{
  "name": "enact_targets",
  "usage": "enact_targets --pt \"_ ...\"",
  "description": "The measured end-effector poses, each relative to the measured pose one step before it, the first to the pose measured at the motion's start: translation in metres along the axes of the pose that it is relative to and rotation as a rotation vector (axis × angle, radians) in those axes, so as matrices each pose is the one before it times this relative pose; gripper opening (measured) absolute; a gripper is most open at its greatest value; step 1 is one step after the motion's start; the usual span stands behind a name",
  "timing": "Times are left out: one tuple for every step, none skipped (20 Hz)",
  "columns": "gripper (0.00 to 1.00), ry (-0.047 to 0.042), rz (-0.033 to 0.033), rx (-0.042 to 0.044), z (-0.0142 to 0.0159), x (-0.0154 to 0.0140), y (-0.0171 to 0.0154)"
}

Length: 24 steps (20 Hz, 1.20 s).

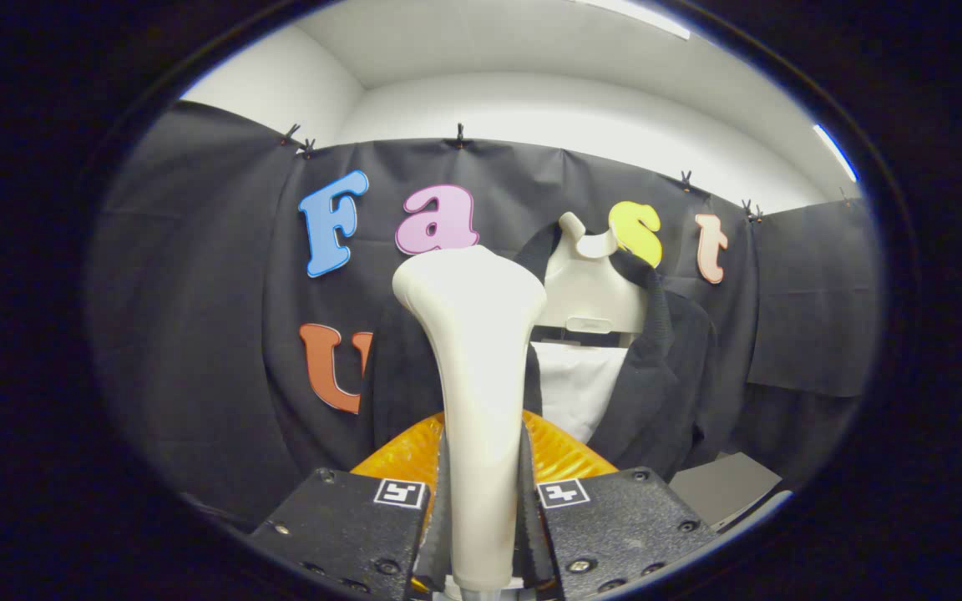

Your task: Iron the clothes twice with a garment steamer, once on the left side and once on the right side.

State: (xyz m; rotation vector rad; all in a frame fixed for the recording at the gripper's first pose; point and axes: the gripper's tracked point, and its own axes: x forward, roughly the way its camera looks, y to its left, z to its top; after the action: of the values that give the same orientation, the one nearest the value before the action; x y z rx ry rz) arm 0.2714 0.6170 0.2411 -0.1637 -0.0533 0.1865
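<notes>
- The gripper (pixel 481 501) is clamped on the garment steamer (pixel 475 376); both fingers press its cream handle, which stands upright between them
- An orange part (pixel 560 451) sits just behind the handle
- The dark jacket (pixel 665 384) hangs on a pale hanger (pixel 589 288) beyond the steamer, toward one o'clock; white cloth (pixel 577 388) shows between its lapels

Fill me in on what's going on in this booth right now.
The hand-held gripper is shut on the handle of a white garment steamer, holding it upright with the head raised. Beyond it, a dark jacket hangs on a white hanger form against the black cloth wall. The steamer head sits in front of the jacket's left side as seen from the gripper; contact with the fabric cannot be told.
</notes>
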Motion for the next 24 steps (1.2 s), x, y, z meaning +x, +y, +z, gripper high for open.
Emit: enact_targets --pt "0.35 0.00288 -0.01464 -0.00421 -0.00142 0.00358 -0.00038" --pt "0.36 0.00718 -0.00736 0.00015 -0.00449 0.00316 -0.00007" --pt "0.35 0.00989 -0.00212 0.00067 -0.00455 0.00255 0.00128" --pt "0.36 0.01027 -0.00205 0.00063 -0.00434 0.00173 0.00116" --pt "0.36 0.00657 -0.00339 0.00397 -0.00444 0.0007 -0.00157" --pt "0.35 0.00378 -0.00504 -0.00115 -0.00389 -0.00038 -0.00098" --pt "0.35 0.0011 -0.00423 0.00055 -0.00351 0.0002 -0.00138" --pt "0.35 0.00351 -0.00144 -0.00379 -0.00406 -0.0004 -0.00044" --pt "0.35 0.00435 -0.00029 -0.00229 -0.00531 -0.00005 -0.00004" --pt "0.35 0.00403 0.00013 -0.00314 -0.00412 -0.00059 -0.00042" --pt "0.35 0.00421 -0.00216 0.00031 -0.0049 -0.00048 -0.00165" --pt "0.35 0.00426 -0.00101 0.00543 -0.00449 -0.00056 -0.00032" --pt "0.35 0.00514 -0.00227 0.00192 -0.00496 0.00036 -0.00124" --pt "0.35 0.00731 -0.00305 0.0022 -0.00536 -0.00001 -0.00078" --pt "0.35 0.00858 -0.00219 0.00064 -0.00596 -0.00002 -0.00067" --pt "0.35 0.00947 -0.00403 -0.00259 -0.00687 0.00022 -0.00165" --pt "0.35 0.01029 -0.0009 -0.00008 -0.00599 -0.00003 -0.00051" --pt "0.35 0.01194 0.00238 0.00063 -0.00807 0.00025 0.00011" --pt "0.35 0.01203 0.00182 0.001 -0.00766 0.00055 0.0002" --pt "0.35 0.01153 0.00125 -0.00192 -0.00671 0.00052 0.00052" --pt "0.35 0.0076 -0.00048 -0.00316 -0.00606 -0.00005 0.00011" --pt "0.35 0.00549 0.00129 -0.00435 -0.00558 0.00028 0.00101" --pt "0.36 0.0063 0.00083 -0.00247 -0.00636 -0.00002 0.00074" --pt "0.36 0.00766 0.00061 -0.00156 -0.0062 -0.00026 0.00021"
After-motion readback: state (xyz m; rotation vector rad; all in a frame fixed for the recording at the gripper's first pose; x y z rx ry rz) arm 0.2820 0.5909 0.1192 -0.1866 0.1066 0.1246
